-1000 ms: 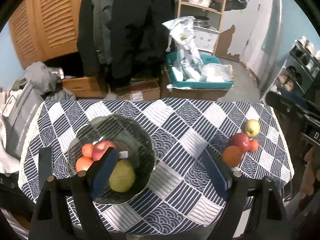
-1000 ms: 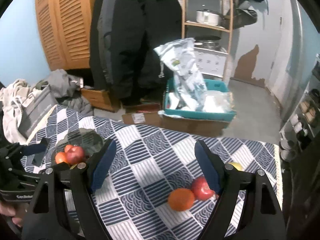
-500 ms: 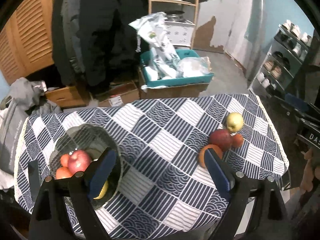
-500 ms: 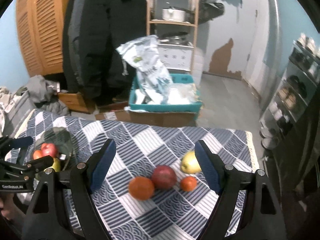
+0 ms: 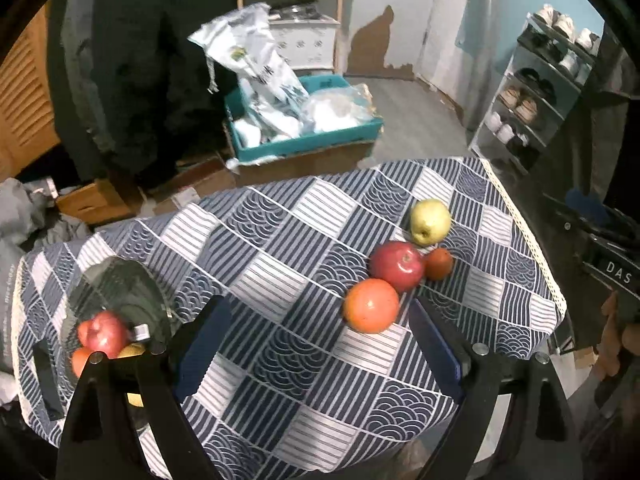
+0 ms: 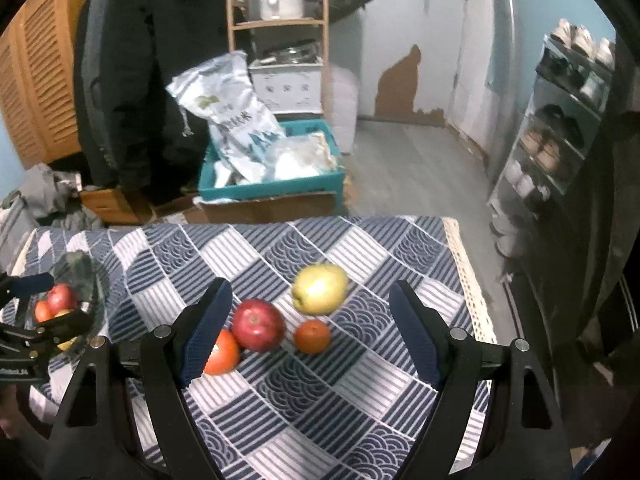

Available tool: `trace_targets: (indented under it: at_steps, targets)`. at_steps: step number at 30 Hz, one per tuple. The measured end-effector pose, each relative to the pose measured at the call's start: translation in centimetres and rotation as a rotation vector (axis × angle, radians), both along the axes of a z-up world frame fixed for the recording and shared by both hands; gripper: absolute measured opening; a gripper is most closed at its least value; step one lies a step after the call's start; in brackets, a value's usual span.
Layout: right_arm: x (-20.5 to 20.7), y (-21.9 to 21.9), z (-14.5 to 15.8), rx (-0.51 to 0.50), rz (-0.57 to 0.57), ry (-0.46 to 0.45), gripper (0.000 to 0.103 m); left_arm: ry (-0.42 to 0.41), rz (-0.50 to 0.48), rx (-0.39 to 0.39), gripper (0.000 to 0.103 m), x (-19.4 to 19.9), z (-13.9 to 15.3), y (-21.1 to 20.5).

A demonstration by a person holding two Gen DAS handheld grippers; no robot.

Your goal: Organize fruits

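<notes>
Right wrist view: table (image 6: 372, 408) under a blue-and-white checked cloth, cluttered room beyond. Glass bowl (image 6: 86, 276) at the far left edge, already holding a red apple and some orange fruit; the count is hard to make out, part-hidden and blurred.

Four loose fruits sit bunched right of centre: yellow apple (image 6: 319, 288) farthest, red apple (image 6: 258, 324) nearer and left, orange (image 6: 220, 353) touching it on the near-left, small tangerine (image 6: 312, 336) just right of the red apple.

Right gripper (image 6: 308, 334) spread wide, holding nothing. The cluster lies straight ahead between its fingers, with the left pad overlapping the orange. All round fruit, so no long axis to line up.

Left gripper (image 5: 316, 350) also spread wide and empty. From its view the orange (image 5: 371, 306) sits ahead, toward the right finger, bowl (image 5: 120, 292) off to its left.

Judgement: either gripper could reach; the right one is squarer on the cluster, likely red apple or orange first. Tight packing risks nudging neighbours.
</notes>
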State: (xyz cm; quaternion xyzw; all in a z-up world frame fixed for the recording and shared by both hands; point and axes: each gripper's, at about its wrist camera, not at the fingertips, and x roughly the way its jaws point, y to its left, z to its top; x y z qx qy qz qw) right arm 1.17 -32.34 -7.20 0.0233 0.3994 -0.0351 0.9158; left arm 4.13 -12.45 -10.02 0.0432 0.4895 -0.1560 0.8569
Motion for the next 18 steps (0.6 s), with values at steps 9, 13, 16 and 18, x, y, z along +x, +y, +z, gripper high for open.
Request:
trace_targets:
  at_steps: [9,13,16,18]
  targets:
    - [0.4,-2.5,-3.6,0.013,-0.039,0.084,0.081,0.044,-0.016,-0.002,0.092,0.7,-2.8,-2.1]
    - [0.7,-3.0,-5.4,0.011,-0.047,0.13,0.081,0.081,-0.014,-0.001,0.092,1.2,-4.6,-2.8]
    - [1.0,-3.3,-7.0,0.014,-0.05,0.173,0.081,0.092,-0.017,0.009,0.092,1.5,-5.8,-3.5]
    - [1.3,-3.5,-8.1,0.015,-0.05,0.203,0.081,0.094,-0.024,0.031,0.092,1.7,-6.8,-4.2]
